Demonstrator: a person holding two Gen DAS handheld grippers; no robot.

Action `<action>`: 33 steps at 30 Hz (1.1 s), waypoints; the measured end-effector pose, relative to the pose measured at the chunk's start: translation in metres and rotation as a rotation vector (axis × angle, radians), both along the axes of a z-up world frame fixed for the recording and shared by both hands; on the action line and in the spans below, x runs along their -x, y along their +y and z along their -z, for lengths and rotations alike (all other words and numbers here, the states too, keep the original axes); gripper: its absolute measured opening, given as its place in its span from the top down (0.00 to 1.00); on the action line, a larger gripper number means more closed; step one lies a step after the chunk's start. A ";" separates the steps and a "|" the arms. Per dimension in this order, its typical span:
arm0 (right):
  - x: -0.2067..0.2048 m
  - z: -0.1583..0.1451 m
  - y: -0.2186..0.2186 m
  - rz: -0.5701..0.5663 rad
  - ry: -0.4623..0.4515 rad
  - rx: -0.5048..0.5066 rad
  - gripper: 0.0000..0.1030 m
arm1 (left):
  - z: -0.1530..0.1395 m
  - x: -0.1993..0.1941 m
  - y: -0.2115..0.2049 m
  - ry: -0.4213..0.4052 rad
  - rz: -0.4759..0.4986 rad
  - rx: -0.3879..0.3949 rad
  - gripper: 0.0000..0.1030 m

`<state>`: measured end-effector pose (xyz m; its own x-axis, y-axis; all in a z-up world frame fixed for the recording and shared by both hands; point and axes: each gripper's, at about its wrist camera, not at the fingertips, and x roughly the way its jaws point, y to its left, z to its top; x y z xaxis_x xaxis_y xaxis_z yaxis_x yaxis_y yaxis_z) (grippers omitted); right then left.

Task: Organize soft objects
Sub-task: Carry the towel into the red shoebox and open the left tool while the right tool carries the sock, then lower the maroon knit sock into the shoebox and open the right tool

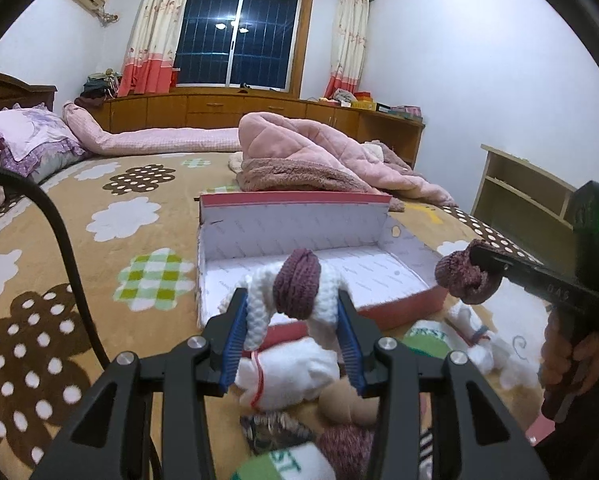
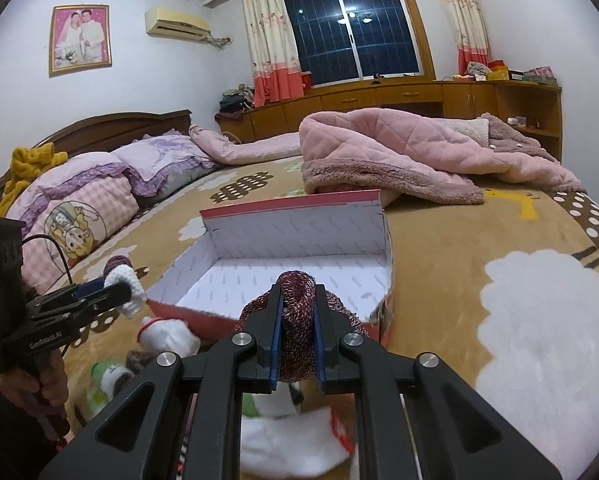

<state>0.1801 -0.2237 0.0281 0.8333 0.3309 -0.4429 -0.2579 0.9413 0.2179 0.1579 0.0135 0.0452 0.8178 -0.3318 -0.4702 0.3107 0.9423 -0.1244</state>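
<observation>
Bedroom setup, everything's on the bed [image 1: 59,240]. Left hand-held gripper [image 1: 295,308] is clamped on a white-and-purple sock roll [image 1: 295,292], right hand-held gripper [image 2: 297,320] squeezed on a maroon one [image 2: 295,320], both just short of the open box [image 1: 299,232]. I'd clear the near rim first, then release.

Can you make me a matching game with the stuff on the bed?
1 white and purple knit bundle
2 maroon knit bundle
3 open box
4 pink quilted blanket

A lying behind the box
B in the right gripper
C in the left gripper
D nothing inside

Pairs: 1-C, 2-B, 3-D, 4-A
</observation>
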 end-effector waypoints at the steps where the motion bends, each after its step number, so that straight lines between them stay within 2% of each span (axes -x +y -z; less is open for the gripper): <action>1: -0.004 0.001 0.001 0.010 -0.003 0.006 0.87 | 0.001 -0.005 -0.001 0.003 -0.001 0.001 0.57; 9: -0.027 0.002 0.007 0.060 -0.027 0.039 0.86 | 0.011 -0.037 -0.002 0.038 -0.021 0.011 0.56; 14: -0.034 0.004 0.007 0.087 -0.034 0.040 0.85 | 0.021 -0.053 -0.011 0.056 -0.032 -0.057 0.51; 17: -0.038 0.004 0.005 0.098 -0.031 0.026 0.75 | 0.024 -0.057 -0.012 0.059 -0.045 -0.068 0.45; 19: -0.039 0.004 0.004 0.102 -0.028 0.027 0.62 | 0.024 -0.059 -0.010 0.066 -0.054 -0.063 0.41; 22: -0.039 0.004 0.005 0.101 -0.023 0.037 0.49 | 0.025 -0.062 -0.008 0.078 -0.071 -0.068 0.33; 27: -0.036 0.003 0.008 0.088 -0.028 0.055 0.34 | 0.022 -0.058 -0.011 0.052 -0.050 -0.085 0.17; 31: -0.034 0.002 0.011 0.081 -0.034 0.074 0.22 | 0.017 -0.051 -0.018 0.013 -0.029 -0.115 0.11; 33: -0.032 0.000 0.012 0.077 -0.043 0.079 0.18 | 0.012 -0.049 -0.018 0.001 -0.037 -0.101 0.08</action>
